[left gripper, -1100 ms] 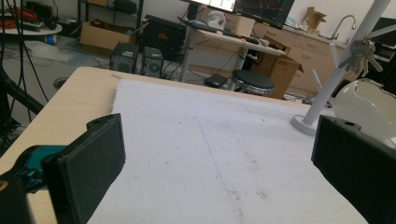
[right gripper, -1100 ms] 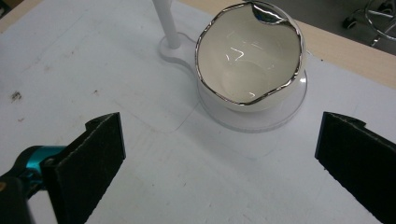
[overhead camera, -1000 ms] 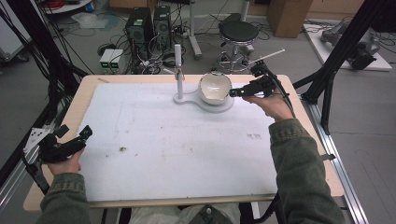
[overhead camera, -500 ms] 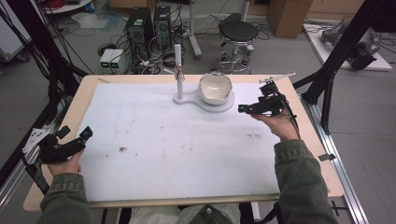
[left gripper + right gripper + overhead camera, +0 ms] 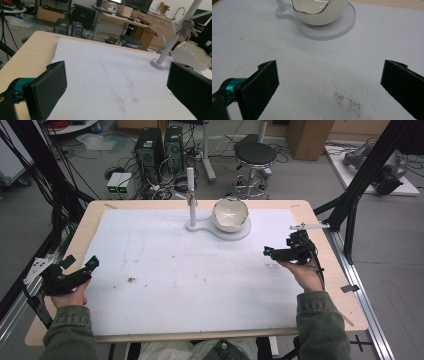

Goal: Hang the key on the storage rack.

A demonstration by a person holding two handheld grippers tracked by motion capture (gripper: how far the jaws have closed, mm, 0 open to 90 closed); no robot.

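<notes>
Two grippers, left (image 5: 80,272) & right (image 5: 280,252), both wide open, empty; one bowl (image 5: 230,214), one stand (image 5: 191,200).

From my seat I see a white sheet (image 5: 200,270) covering the wooden table (image 5: 90,220), a black stool (image 5: 256,154) and two computer towers (image 5: 161,145) on the floor beyond its far edge.
</notes>
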